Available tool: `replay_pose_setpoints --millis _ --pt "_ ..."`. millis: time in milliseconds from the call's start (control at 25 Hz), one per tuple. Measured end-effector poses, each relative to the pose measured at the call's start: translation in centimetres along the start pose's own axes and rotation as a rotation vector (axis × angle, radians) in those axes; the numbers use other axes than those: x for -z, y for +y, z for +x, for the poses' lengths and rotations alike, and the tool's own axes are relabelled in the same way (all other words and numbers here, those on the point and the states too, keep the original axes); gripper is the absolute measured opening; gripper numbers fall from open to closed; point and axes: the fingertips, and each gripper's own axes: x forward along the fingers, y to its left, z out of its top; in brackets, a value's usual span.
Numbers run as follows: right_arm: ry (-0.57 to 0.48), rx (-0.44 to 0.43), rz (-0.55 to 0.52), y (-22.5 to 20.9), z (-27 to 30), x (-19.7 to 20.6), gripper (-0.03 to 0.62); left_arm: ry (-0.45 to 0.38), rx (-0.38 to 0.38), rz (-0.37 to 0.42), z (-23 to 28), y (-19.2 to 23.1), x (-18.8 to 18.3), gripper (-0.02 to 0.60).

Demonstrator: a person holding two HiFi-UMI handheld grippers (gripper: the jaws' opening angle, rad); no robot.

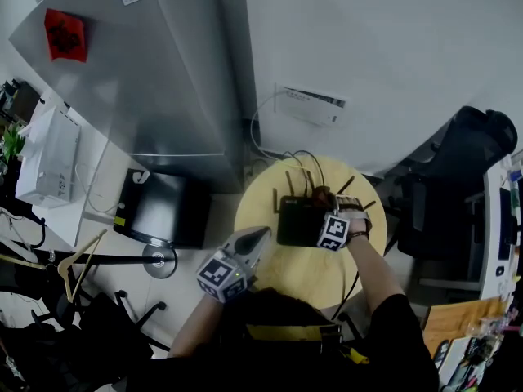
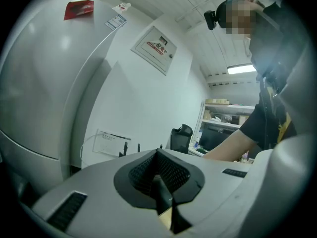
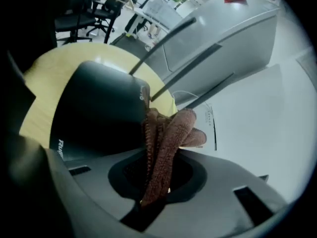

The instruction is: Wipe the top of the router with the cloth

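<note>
The black router (image 1: 296,220) lies on a round yellow table (image 1: 265,198), its thin antennas (image 1: 288,182) sticking out at the far side. My right gripper (image 1: 324,208) is over the router's right part, shut on a brown cloth (image 1: 322,196). In the right gripper view the cloth (image 3: 167,145) hangs bunched between the jaws of the right gripper (image 3: 154,185), touching the router's dark top (image 3: 96,110). My left gripper (image 1: 258,237) hovers at the table's near-left edge, beside the router and apart from it. In its own view the left gripper (image 2: 159,178) is shut on nothing and points up at the wall.
A silver fridge (image 1: 155,80) stands left of the table, with a black box (image 1: 160,207) on the floor below it. A white wall panel (image 1: 312,105) with cables is behind the table. A black office chair (image 1: 462,166) stands to the right. A clothes hanger (image 1: 78,260) lies lower left.
</note>
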Motion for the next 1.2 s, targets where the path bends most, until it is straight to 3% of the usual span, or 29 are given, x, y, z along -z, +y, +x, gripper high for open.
replay_pose_setpoints --millis 120,280,1200 --pt "0.085 0.003 0.037 0.0 1.5 1.7 0.063 0.008 -0.028 0.000 -0.5 0.5 0.2 -0.009" --pt "0.105 -0.080 0.033 1.8 2.0 2.3 0.063 0.015 -0.036 -0.013 -0.7 0.7 0.6 -0.009" --pt "0.020 -0.313 0.095 7.7 -2.5 2.4 0.063 0.005 0.075 0.005 0.7 -1.5 0.8 -0.009"
